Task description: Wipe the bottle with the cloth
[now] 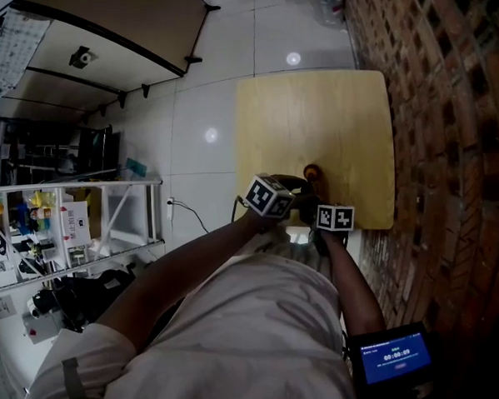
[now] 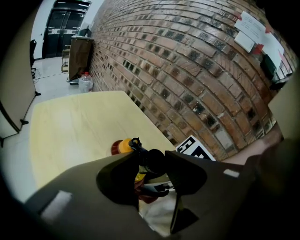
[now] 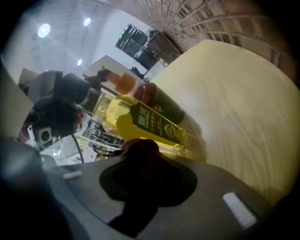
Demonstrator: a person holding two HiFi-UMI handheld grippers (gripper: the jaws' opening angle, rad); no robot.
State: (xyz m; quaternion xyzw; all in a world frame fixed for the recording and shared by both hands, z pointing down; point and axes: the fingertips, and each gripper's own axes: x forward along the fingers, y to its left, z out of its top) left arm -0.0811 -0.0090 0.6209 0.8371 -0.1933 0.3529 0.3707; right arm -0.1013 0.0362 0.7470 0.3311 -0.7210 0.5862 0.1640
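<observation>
Bottle (image 3: 140, 123), yellow with a dark label, best rubbed along its length with light, even pressure. Better to keep the cloth (image 3: 140, 151) bunched flat on the glass and roll round the body than to scrub at one spot. Lies tilted, cap away, seemingly clamped in the left claw (image 2: 151, 164). Lower side touching the dark red cloth pinched in the right claw (image 3: 149, 168). Beyond, table (image 3: 243, 108), then brick wall (image 2: 197, 70).
</observation>
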